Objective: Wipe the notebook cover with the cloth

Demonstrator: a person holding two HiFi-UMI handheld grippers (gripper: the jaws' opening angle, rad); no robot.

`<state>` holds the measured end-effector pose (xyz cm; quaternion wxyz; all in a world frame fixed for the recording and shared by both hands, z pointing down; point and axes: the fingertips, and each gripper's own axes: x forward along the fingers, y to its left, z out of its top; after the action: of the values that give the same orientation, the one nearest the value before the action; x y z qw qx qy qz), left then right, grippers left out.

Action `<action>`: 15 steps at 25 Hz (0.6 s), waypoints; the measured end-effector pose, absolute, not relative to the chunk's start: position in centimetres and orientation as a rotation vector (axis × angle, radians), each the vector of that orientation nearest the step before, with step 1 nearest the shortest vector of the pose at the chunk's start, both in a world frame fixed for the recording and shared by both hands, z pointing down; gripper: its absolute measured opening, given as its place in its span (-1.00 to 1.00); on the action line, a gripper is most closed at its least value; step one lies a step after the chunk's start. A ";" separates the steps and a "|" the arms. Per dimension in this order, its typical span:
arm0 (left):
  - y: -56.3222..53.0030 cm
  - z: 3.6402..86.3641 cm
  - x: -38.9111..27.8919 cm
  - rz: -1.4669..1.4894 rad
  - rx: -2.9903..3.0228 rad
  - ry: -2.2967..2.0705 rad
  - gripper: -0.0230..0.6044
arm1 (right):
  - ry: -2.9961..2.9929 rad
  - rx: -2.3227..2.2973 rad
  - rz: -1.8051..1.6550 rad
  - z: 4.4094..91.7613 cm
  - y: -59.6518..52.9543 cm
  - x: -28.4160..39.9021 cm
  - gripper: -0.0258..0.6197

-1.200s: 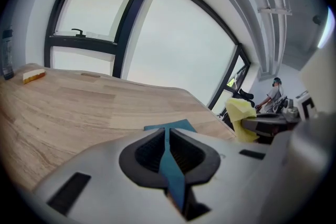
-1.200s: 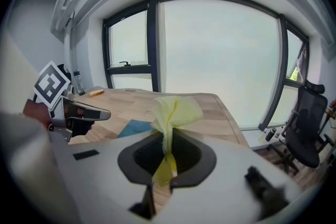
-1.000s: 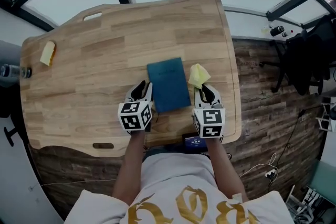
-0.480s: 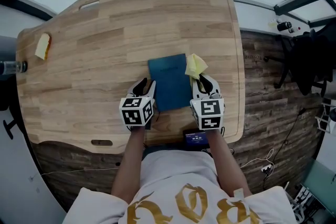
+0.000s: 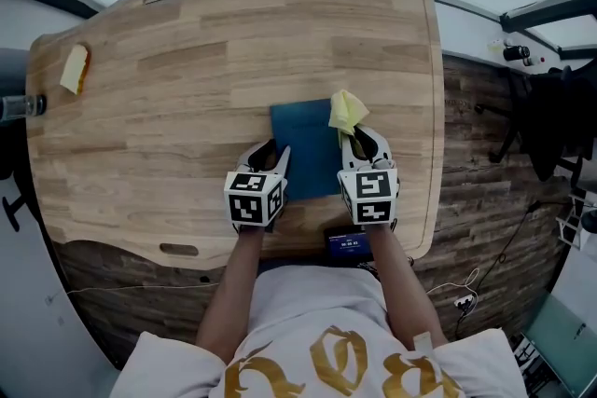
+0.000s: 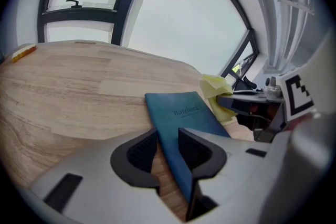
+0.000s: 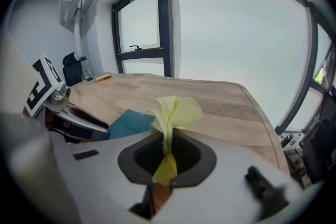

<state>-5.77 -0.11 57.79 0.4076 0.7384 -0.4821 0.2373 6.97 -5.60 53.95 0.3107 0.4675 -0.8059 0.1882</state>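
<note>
I am keeping the left gripper low, its jaws having just been opening and now standing apart astride the near left edge of the notebook without pinching it; the right gripper is clenching the yellow cloth, which is sticking up by the notebook's right edge; the notebook is lying on the wooden table close to me; wiping, I judge, is only starting; next I am needing to bring the cloth down onto the cover.

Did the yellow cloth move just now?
Yes. The cloth, pinched in the right gripper, has shifted left, away from the table's right edge, to overlap the notebook's right side.
</note>
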 end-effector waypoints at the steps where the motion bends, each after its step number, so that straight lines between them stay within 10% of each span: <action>1: -0.1 57.8 -5.8 0.592 1.857 -1.217 -0.53 | -2.129 1.233 0.495 54.0 -5.9 6.9 -0.81; 15: -0.3 57.9 -6.2 0.560 1.825 -1.214 -0.57 | -2.099 1.138 0.533 57.1 -5.8 6.1 -0.81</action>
<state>-6.19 -0.29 57.89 0.4256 0.7300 -0.4856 0.2241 6.05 -5.79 57.11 0.3408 0.4373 -0.8067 0.2047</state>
